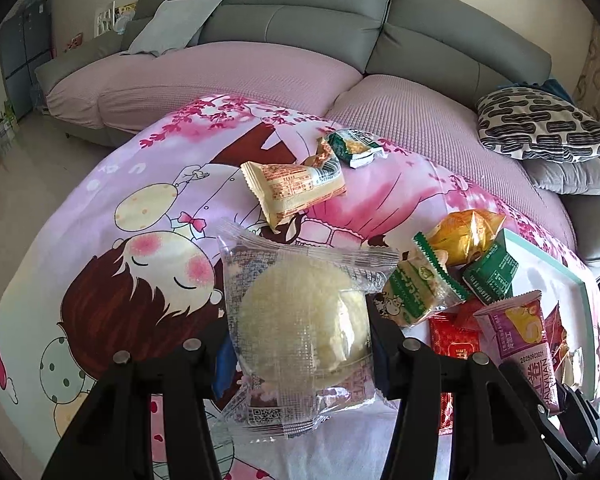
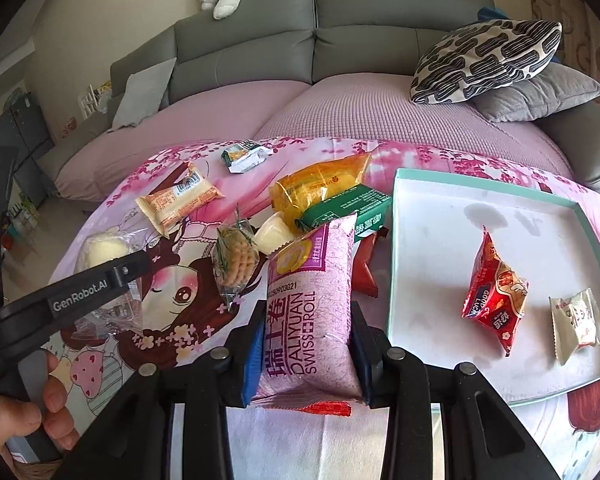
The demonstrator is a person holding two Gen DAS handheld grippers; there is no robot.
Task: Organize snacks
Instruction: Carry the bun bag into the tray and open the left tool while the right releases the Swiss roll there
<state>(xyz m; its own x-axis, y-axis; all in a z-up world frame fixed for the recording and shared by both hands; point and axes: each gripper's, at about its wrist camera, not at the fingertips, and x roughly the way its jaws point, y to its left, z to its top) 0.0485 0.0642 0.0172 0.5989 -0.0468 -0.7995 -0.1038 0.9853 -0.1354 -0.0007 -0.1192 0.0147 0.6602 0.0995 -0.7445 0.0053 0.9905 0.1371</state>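
Between right hand-held gripper (image 2: 306,344) pads, "DALIYUAN SWISSROLL" pack (image 2: 310,304)

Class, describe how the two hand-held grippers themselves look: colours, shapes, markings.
Both are black plastic with paired angular fingers and round silver bolts. The right hand-held gripper has blue pads. The left hand-held gripper carries white "GenRobot.AI" lettering on its side.
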